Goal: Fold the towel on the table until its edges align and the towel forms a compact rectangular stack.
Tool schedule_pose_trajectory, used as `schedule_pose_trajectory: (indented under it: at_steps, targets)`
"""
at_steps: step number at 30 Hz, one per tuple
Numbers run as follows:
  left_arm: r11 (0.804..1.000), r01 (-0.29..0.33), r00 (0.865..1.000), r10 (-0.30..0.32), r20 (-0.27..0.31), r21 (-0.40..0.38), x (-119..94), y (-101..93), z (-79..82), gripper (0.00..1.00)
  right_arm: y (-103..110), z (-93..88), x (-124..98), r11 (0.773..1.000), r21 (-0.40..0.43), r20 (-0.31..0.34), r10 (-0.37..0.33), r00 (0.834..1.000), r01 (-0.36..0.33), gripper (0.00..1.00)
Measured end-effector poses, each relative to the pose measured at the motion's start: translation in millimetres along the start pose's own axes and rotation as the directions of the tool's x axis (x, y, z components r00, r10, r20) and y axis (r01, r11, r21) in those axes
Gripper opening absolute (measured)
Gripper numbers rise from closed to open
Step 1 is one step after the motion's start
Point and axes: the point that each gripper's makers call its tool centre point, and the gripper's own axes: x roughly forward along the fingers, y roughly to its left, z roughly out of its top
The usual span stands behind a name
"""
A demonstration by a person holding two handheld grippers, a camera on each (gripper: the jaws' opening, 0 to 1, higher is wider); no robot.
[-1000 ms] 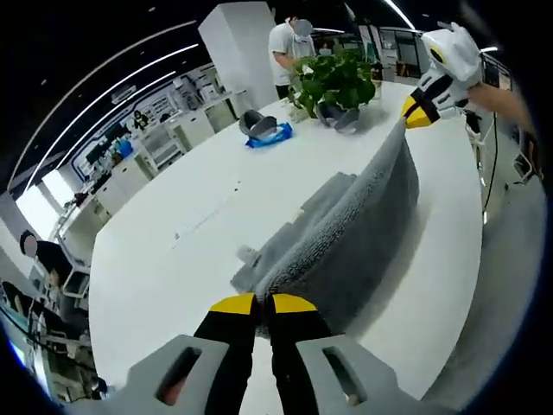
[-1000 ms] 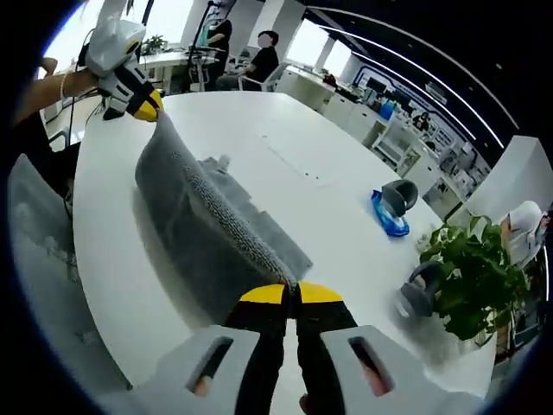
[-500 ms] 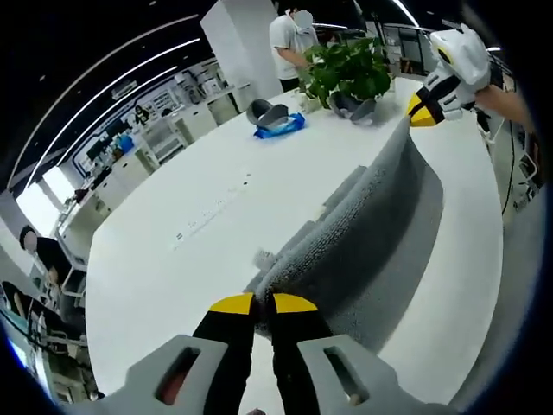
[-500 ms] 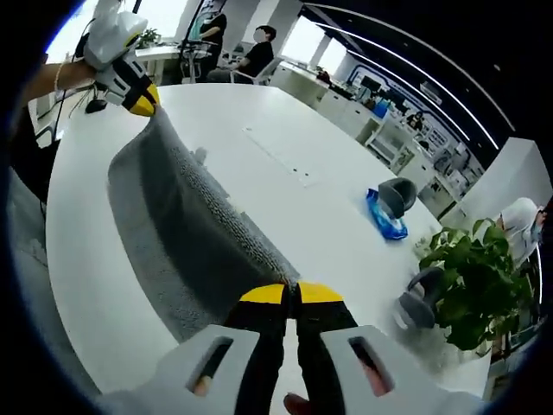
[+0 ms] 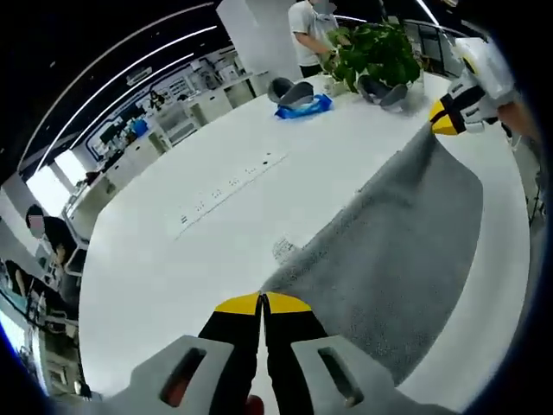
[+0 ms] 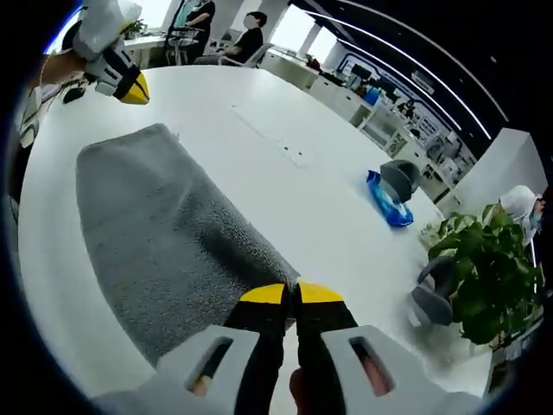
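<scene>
Towel (image 5: 406,251) is being held spread over the white desk (image 5: 173,259), one corner apparently pinched in each closed gripper, left (image 5: 260,304) and right (image 6: 290,295). Next, the pinched edge is probably to be carried onto the opposite edge.

Right gripper (image 6: 290,292) pinches a corner of the grey towel (image 6: 164,242), spread flat on the white table (image 6: 285,199). Left gripper (image 6: 123,84) hovers beyond the far corner, apart from it.
</scene>
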Motion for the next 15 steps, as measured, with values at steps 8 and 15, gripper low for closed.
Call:
schedule_pose_trajectory:
  at_steps: [8,15]
  targets:
    - [1.000,0.014,1.000,-0.014,-0.012,-0.021,5.3,-6.9,-13.6,0.02,-17.2,-1.6,2.1,0.997,0.050,0.015,-0.056,0.998,0.055,0.05]
    - [0.998,0.059,0.998,-0.059,-0.001,-0.037,12.7,-19.4,-8.2,0.03,-5.9,-11.8,-10.3,0.989,0.147,0.018,-0.028,0.999,0.025,0.02]
